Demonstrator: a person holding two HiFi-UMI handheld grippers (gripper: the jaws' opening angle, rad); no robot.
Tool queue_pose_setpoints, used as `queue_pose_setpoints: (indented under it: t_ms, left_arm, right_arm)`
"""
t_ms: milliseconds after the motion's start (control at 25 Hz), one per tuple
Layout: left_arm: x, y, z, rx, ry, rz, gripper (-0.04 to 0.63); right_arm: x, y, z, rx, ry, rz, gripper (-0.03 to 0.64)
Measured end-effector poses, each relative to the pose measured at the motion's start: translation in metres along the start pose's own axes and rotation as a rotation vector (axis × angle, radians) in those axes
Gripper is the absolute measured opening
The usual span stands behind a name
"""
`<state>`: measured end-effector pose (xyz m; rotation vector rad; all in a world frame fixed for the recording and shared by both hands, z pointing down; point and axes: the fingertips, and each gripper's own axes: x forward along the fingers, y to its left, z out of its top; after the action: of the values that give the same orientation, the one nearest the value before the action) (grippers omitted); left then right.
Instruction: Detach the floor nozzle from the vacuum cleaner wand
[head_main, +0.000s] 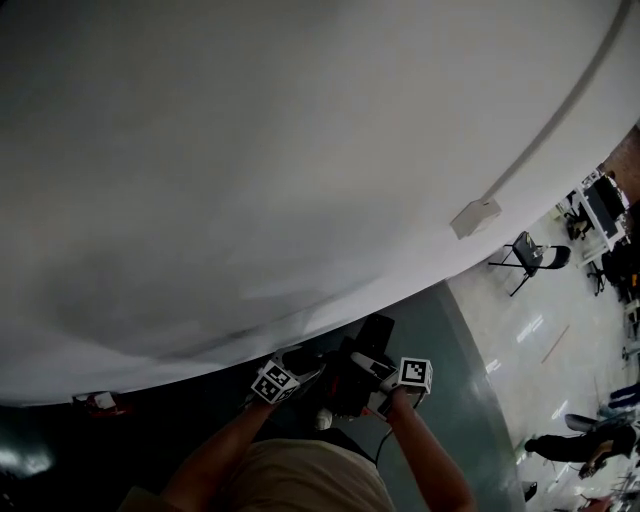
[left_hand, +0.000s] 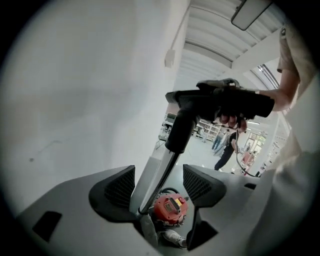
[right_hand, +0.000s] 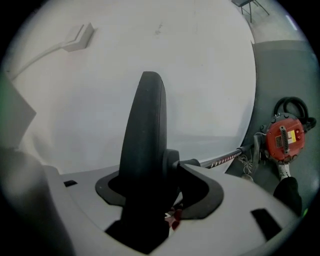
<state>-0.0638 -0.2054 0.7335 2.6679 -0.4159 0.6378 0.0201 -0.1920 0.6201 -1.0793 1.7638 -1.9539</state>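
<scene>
Between the wide-open jaws of the left hand-held gripper (left_hand: 159, 182) runs the wand (left_hand: 162, 162), not clamped. Right hand-held gripper (right_hand: 157, 190) closed on black floor nozzle (right_hand: 147, 130), joined to wand's upper end.

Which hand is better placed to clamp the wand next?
Left: the left tongs, open, straddle the wand; the right tongs grip the floor nozzle.

The vacuum cleaner (head_main: 340, 385) is too dark in the head view to tell its parts.
</scene>
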Motion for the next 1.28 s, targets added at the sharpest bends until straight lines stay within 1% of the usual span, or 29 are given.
queue_pose_setpoints:
  t_ms: [120,200,280,320,360,480,560,640,680,720,760,800,840,920,960,1000,1040,1080,1160,1200,1240,1280]
  left_arm:
    - [0.049,-0.022,-0.016,0.060,0.080,-0.064,0.295]
    - [0.076,-0.037,-0.017,0.057,0.105,-0.106,0.293]
    - [0.098,-0.047,-0.011,0.063,0.113,-0.130,0.288]
    - [0.106,-0.052,-0.009,0.085,0.117,-0.135,0.259]
    - [0.113,-0.058,-0.006,0.117,0.117,-0.139,0.207]
    - [0.127,-0.075,-0.002,0.221,0.126,-0.143,0.189]
    - [0.134,-0.084,-0.002,0.277,0.147,-0.128,0.175]
    - [0.141,-0.091,0.001,0.300,0.157,-0.108,0.170]
    - [0.143,-0.093,0.003,0.303,0.161,-0.095,0.169]
    - [0.145,-0.093,0.004,0.303,0.165,-0.081,0.168]
    - [0.145,-0.093,0.004,0.303,0.170,-0.067,0.167]
    - [0.145,-0.094,0.003,0.307,0.176,-0.055,0.166]
    - [0.143,-0.096,0.000,0.319,0.185,-0.048,0.166]
    - [0.142,-0.101,-0.004,0.367,0.214,-0.041,0.161]
    - [0.143,-0.103,-0.005,0.386,0.227,-0.041,0.160]
    - [0.145,-0.105,-0.005,0.394,0.234,-0.039,0.160]
    - [0.147,-0.105,-0.004,0.388,0.233,-0.035,0.159]
    - [0.150,-0.104,-0.003,0.373,0.229,-0.027,0.159]
    - [0.152,-0.098,0.000,0.351,0.232,-0.007,0.160]
    - [0.153,-0.095,0.001,0.347,0.239,-0.002,0.158]
    - [0.153,-0.093,0.002,0.346,0.249,-0.002,0.159]
    - [0.154,-0.093,0.002,0.349,0.257,-0.006,0.160]
  right_arm:
    - [-0.024,-0.005,0.003,0.001,-0.006,0.009,0.259]
    - [-0.038,-0.010,0.007,-0.002,-0.005,0.006,0.256]
    - [-0.049,-0.015,0.011,-0.019,0.000,-0.005,0.252]
    - [-0.055,-0.017,0.013,-0.030,0.004,-0.011,0.249]
    - [-0.061,-0.020,0.014,-0.040,0.006,-0.019,0.247]
    - [-0.083,-0.032,0.021,-0.041,0.011,-0.050,0.241]
    - [-0.096,-0.033,0.023,-0.055,0.026,-0.110,0.239]
    - [-0.105,-0.026,0.024,-0.124,0.060,-0.195,0.239]
    - [-0.107,-0.023,0.025,-0.170,0.081,-0.222,0.239]
    - [-0.108,-0.022,0.027,-0.204,0.100,-0.224,0.239]
    - [-0.108,-0.022,0.028,-0.221,0.114,-0.197,0.241]
    - [-0.108,-0.023,0.028,-0.216,0.121,-0.140,0.241]
    - [-0.109,-0.025,0.027,-0.185,0.118,-0.056,0.240]
    - [-0.114,-0.029,0.024,-0.077,0.086,0.111,0.239]
    - [-0.118,-0.032,0.025,-0.050,0.074,0.151,0.241]
    - [-0.122,-0.035,0.026,-0.058,0.075,0.147,0.242]
    - [-0.123,-0.037,0.028,-0.099,0.090,0.102,0.241]
    - [-0.123,-0.036,0.030,-0.167,0.116,0.024,0.241]
    - [-0.117,-0.027,0.032,-0.338,0.172,-0.146,0.239]
    - [-0.114,-0.023,0.034,-0.396,0.191,-0.190,0.241]
    - [-0.113,-0.022,0.036,-0.409,0.200,-0.192,0.241]
    - [-0.113,-0.023,0.039,-0.379,0.200,-0.156,0.241]
